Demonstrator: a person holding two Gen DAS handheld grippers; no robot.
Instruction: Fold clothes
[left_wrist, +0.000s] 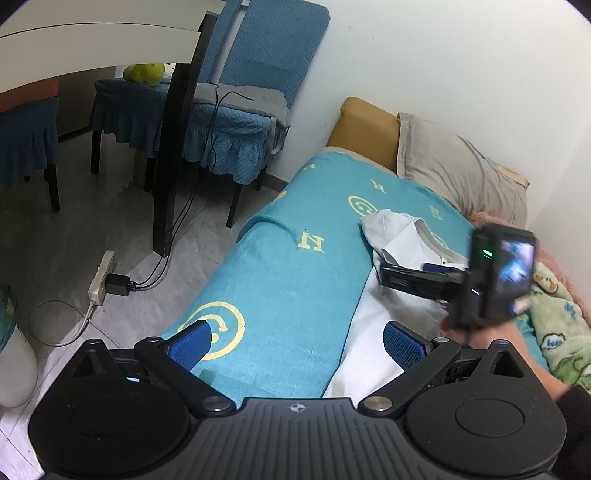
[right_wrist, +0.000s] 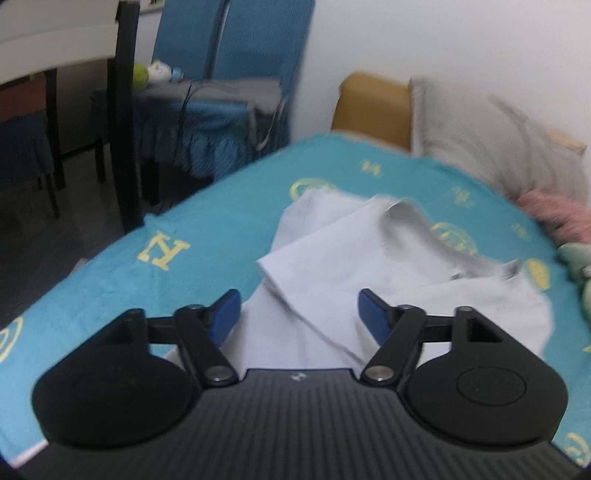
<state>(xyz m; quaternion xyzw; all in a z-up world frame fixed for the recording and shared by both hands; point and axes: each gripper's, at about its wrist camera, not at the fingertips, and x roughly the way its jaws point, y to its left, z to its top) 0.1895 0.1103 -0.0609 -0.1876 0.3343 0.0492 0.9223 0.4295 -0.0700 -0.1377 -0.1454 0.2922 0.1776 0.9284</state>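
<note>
The left gripper (left_wrist: 297, 341) hangs with its 2 blue-padded jaws spread wide, nothing between them. The right gripper (right_wrist: 298, 314) is likewise spread wide and grips nothing. A hand (left_wrist: 480, 334) in a dark sleeve holds the right gripper's handle, seen from the left wrist.

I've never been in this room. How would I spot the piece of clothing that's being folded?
Find the bed covered by a turquoise blanket printed with yellow letters and smiley faces. Lying on it, towards the beige pillow, is a white shirt with a grey collar. It is the only plain white thing there; the fleece beside it is green and patterned.
</note>
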